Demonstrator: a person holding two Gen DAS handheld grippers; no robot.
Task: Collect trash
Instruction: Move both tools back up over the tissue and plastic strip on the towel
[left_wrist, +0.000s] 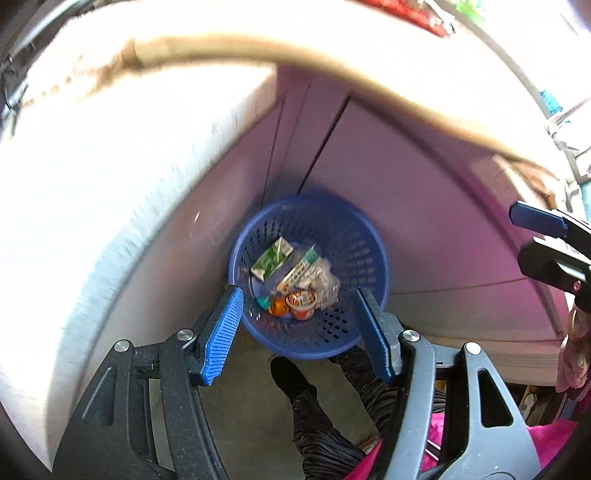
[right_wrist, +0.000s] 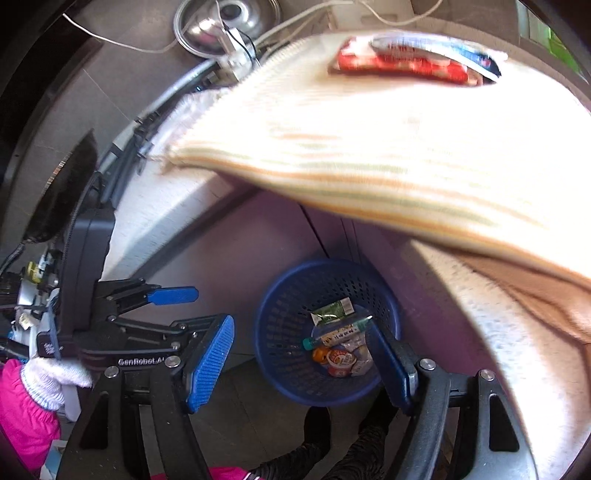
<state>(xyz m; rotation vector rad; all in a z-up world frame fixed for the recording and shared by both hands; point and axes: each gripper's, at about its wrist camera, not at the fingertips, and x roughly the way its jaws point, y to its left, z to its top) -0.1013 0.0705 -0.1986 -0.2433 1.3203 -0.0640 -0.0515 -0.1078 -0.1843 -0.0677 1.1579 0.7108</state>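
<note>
A blue perforated basket (left_wrist: 343, 236) stands on the floor against purple cabinet doors; it also shows in the right wrist view (right_wrist: 284, 332). In it lie a green-white carton (left_wrist: 271, 258), a printed wrapper (left_wrist: 303, 271), a red-white cup (left_wrist: 301, 302) and a small orange item (left_wrist: 277, 307). My left gripper (left_wrist: 301, 328) is open and empty above the basket. My right gripper (right_wrist: 308, 365) is open and empty above the basket too. The left gripper shows at the left of the right wrist view (right_wrist: 192, 317). A red packet (right_wrist: 402, 64) lies on a striped cloth (right_wrist: 369, 147) on the counter above.
The white counter edge (left_wrist: 110, 184) overhangs the cabinet doors (left_wrist: 424, 221). A steel sink (right_wrist: 225, 26) and cables lie behind the cloth. My legs and dark shoes (left_wrist: 291, 376) stand on the grey floor just in front of the basket.
</note>
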